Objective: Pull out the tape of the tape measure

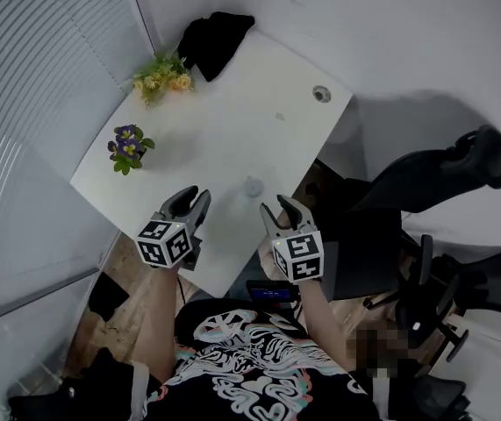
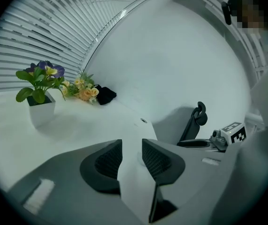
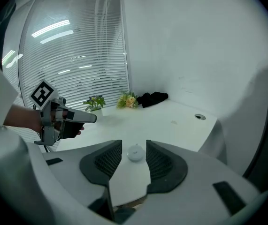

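The tape measure [image 1: 252, 185] is a small round white case lying on the white table [image 1: 232, 112], close to the near edge. No tape is drawn out of it. My left gripper [image 1: 196, 198] hovers over the near edge to the case's left, open and empty. My right gripper [image 1: 277, 205] hovers to the case's right, also open. In the right gripper view the tape measure [image 3: 134, 153] lies just ahead of the right gripper [image 3: 134, 144], in line with the gap between its jaws, untouched. In the left gripper view the left gripper [image 2: 132, 144] shows only bare table between its jaws.
A potted purple flower [image 1: 127, 147] stands at the table's left edge. Yellow flowers [image 1: 164, 77] and a black cloth [image 1: 215, 38] lie at the far corner. A cable hole [image 1: 321, 94] sits near the right edge. Black office chairs [image 1: 425, 178] stand to the right, window blinds [image 1: 31, 77] to the left.
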Demonstrator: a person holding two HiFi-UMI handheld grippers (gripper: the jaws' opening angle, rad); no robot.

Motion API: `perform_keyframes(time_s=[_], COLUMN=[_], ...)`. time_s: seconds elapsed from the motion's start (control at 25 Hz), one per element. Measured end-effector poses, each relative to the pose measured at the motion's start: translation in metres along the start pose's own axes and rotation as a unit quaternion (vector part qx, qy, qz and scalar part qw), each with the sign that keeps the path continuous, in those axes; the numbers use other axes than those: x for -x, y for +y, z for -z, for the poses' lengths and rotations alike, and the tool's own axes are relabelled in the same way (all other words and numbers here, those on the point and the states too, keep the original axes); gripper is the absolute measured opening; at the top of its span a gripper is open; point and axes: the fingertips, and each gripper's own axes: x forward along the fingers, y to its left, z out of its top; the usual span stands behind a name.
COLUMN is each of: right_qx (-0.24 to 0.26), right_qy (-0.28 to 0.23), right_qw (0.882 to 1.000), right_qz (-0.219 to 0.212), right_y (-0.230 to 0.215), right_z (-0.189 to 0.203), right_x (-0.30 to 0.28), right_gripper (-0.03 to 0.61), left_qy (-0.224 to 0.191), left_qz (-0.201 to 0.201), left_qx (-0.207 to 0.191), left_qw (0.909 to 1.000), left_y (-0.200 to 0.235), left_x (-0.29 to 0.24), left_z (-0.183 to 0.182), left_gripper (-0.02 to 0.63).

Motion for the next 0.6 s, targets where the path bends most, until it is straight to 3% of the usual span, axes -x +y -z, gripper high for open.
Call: perform_keyframes(time_s=[0.6], right_qx=[0.022], right_qy=[0.058], right_qw=[0.997], right_qz=[-0.04], right_y=[0.003], right_z=[0.023], right_x=[-0.057], right_gripper=[0.192], left_qy=[0.029], left_qz=[-0.007], left_qx=[0.03], left_qw=[0.9991], left_y=[0.016], left_x=[-0.014], left_z=[0.021], left_gripper=[0.123])
